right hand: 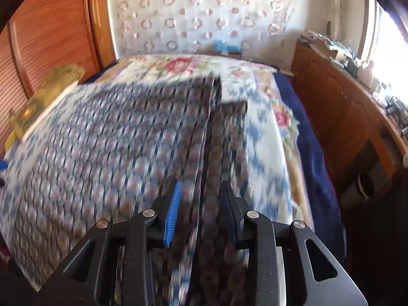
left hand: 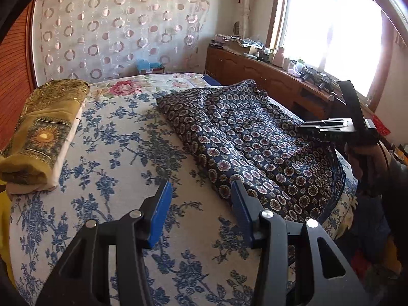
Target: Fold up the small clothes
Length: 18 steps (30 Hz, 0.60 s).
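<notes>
A dark navy garment with round floral medallions [left hand: 244, 137] lies spread on the bed, partly folded over itself. My left gripper [left hand: 201, 191] is open and empty, just above the bedspread at the garment's near left edge. My right gripper [right hand: 200, 191] is open, low over the same garment [right hand: 102, 148], which is motion-blurred in the right wrist view; a fold line runs up between its fingers. The right gripper also shows in the left wrist view [left hand: 303, 127], held by a hand above the garment's right side.
The bed has a blue-and-white floral spread [left hand: 107, 158]. A folded gold-patterned cloth [left hand: 43, 132] lies at the bed's left edge. A wooden cabinet [left hand: 255, 71] with clutter stands under the window on the right. A wooden wardrobe [right hand: 51, 38] stands on the left.
</notes>
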Motion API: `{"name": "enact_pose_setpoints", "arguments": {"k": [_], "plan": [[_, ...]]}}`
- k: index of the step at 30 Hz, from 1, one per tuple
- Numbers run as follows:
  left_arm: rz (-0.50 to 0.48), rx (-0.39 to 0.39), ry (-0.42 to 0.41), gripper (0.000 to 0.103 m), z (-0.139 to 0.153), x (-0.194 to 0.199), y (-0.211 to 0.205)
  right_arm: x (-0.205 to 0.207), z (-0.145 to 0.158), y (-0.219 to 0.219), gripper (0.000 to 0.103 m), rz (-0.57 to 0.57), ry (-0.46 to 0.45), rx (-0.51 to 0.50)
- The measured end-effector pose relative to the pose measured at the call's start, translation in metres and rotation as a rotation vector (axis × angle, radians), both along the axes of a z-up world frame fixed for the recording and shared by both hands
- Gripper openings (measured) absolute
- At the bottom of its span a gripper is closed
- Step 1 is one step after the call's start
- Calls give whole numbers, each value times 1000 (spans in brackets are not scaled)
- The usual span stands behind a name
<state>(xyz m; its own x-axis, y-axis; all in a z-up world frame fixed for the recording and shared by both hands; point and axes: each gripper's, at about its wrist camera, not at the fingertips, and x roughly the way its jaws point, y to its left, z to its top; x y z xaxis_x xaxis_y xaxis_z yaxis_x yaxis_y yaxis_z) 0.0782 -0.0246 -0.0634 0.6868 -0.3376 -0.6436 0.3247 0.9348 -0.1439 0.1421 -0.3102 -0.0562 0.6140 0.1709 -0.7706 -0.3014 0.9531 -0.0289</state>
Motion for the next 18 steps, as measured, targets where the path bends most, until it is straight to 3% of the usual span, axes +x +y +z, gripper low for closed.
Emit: {"name": "enact_pose_setpoints", "arguments": {"k": [2, 8, 9, 11, 18], "plan": [[-10, 5, 4, 47, -1, 0, -6, -9, -5, -4, 46, -5, 16, 10], [-36, 19, 7, 47, -1, -1, -18, -29, -15, -5, 44, 12, 27, 40], [-37, 21, 7, 47, -1, -1, -19, -32, -17, -4, 39, 15, 22, 35], [-39, 22, 10, 47, -1, -1, -20, -36, -15, -3, 6, 25, 6, 39], [-44, 13, 9, 47, -2, -1, -22, -64, 6, -24, 1, -33, -87, 65]]}}
